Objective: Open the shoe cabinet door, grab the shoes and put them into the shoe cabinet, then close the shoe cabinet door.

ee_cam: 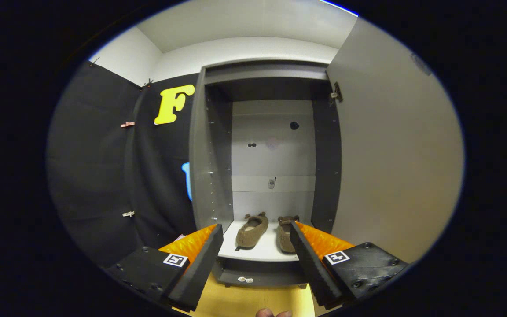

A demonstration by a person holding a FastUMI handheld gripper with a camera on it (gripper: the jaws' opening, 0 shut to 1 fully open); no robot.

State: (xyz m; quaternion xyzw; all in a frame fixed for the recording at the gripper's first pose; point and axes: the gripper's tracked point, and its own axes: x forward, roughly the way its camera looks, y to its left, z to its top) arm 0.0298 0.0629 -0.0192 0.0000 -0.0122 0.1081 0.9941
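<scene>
The grey shoe cabinet (pixel 211 167) stands straight ahead with its door (pixel 394 158) swung wide open to the right. Two brown fuzzy slippers sit side by side on its white bottom shelf (pixel 266 251): the left slipper (pixel 251 231) shows in full, the right slipper (pixel 285 235) is partly hidden behind my right finger. My gripper (pixel 257 231) is open, a little in front of the cabinet, with nothing between its fingers. The slippers lie just beyond the fingertips.
The cabinet's upper space is bare, with a small fitting (pixel 271 182) on the back panel. A yellow wooden floor (pixel 253 301) lies below the cabinet base. Black cloth wall (pixel 104 176) stands to the left. A fingertip (pixel 273 313) shows at the bottom.
</scene>
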